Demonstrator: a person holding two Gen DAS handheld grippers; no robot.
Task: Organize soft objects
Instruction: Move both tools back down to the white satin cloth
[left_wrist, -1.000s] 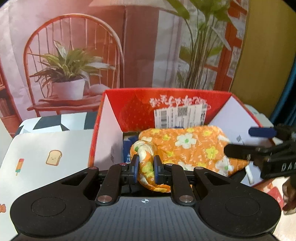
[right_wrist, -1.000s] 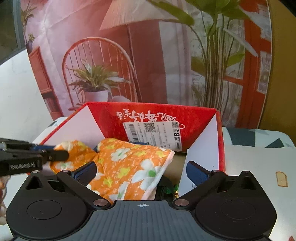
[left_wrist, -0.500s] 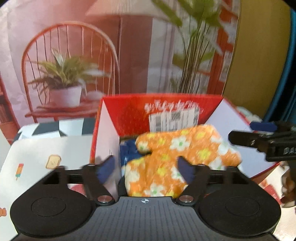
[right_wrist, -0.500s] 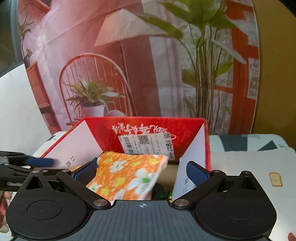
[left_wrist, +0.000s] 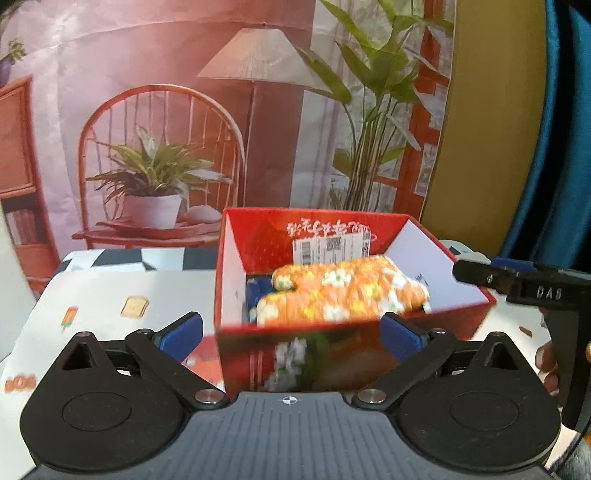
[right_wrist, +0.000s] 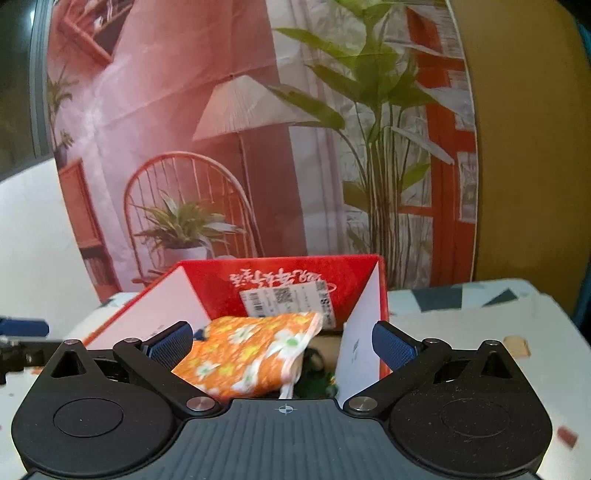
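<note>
An orange floral cloth (left_wrist: 343, 291) lies bunched inside the red cardboard box (left_wrist: 332, 354), over a blue item (left_wrist: 255, 291). My left gripper (left_wrist: 291, 334) stands back from the box's near wall. Its jaws are opening wide and nothing is pressed between them. One finger of the right gripper (left_wrist: 480, 275) shows at the right, beside the box. In the right wrist view the orange cloth (right_wrist: 251, 350) rests in the red box (right_wrist: 280, 267). My right gripper (right_wrist: 282, 343) is open in front of it, holding nothing.
The box stands on a table with a white cloth printed with toast and ice-lolly pictures (left_wrist: 133, 306). A printed backdrop of a chair, lamp and plants (left_wrist: 258, 129) hangs right behind it. A dark green thing (right_wrist: 317, 380) lies low in the box.
The left gripper let go of the orange cloth and opened wide. Both grippers drew back from the box and rose a little. The cloth now lies in the box.
</note>
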